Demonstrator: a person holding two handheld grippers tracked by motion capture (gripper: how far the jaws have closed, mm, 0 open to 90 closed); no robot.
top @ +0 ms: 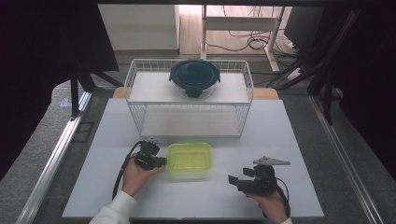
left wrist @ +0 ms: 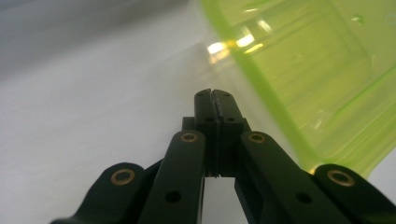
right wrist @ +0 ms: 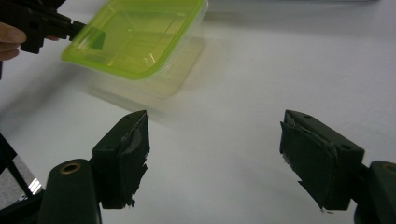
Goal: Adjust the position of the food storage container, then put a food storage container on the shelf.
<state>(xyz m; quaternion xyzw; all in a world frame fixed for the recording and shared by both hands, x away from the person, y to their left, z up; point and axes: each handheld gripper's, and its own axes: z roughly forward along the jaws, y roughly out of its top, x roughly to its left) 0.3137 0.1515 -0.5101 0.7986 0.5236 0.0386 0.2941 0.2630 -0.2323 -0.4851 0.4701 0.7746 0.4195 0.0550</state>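
In the left gripper view, the green lid (left wrist: 308, 70) is cut off by the top and right edges of the frame and looks soft and out of focus, and whether the closed fingers (left wrist: 205, 112) pinch its edge cannot be told. In the right gripper view, the left gripper (right wrist: 70, 29) is cropped at the upper left, and the clear container (right wrist: 175, 70) under the lid is blurred.

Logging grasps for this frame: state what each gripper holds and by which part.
The left gripper meets the green-lidded container at its left lid edge, jaws together; a true pinch cannot be told. The right gripper is open, holding nothing.
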